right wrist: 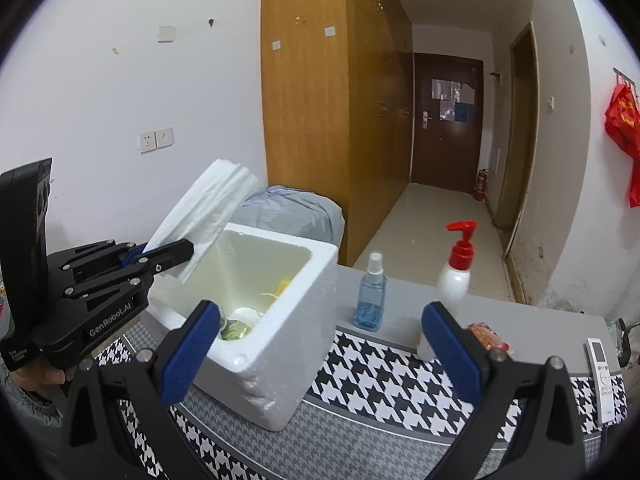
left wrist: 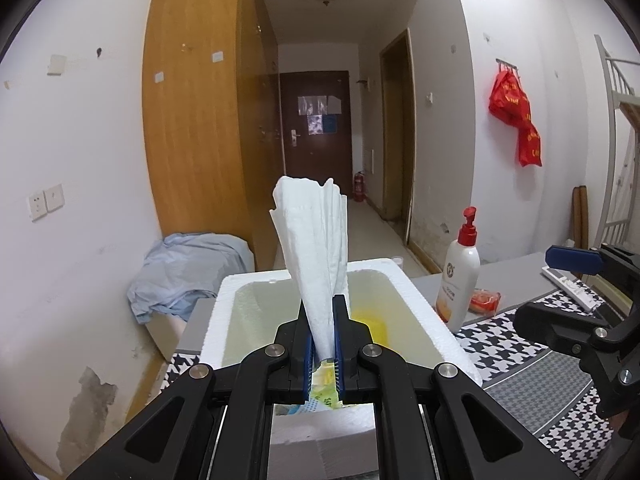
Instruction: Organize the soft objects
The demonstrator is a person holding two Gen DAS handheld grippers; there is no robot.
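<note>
My left gripper (left wrist: 323, 312) is shut on a stack of white paper tissues (left wrist: 316, 240) that fans upward from its blue pads. It hangs over the open white foam box (left wrist: 424, 320). From the right wrist view the same tissues (right wrist: 200, 208) stick up at a slant from the left gripper (right wrist: 184, 248), at the box's (right wrist: 288, 360) left rim. Yellow and greenish items (right wrist: 240, 326) lie at the bottom of the box. My right gripper (right wrist: 320, 352) stands open with nothing between its fingers, in front of the box's near corner.
The box sits on a houndstooth mat (right wrist: 392, 380) on a grey table. A blue spray bottle (right wrist: 370, 300), a white pump bottle (right wrist: 452, 280), a red packet (right wrist: 488, 338) and a remote (right wrist: 604, 376) stand to the right. A light-blue cloth pile (left wrist: 184, 272) lies behind.
</note>
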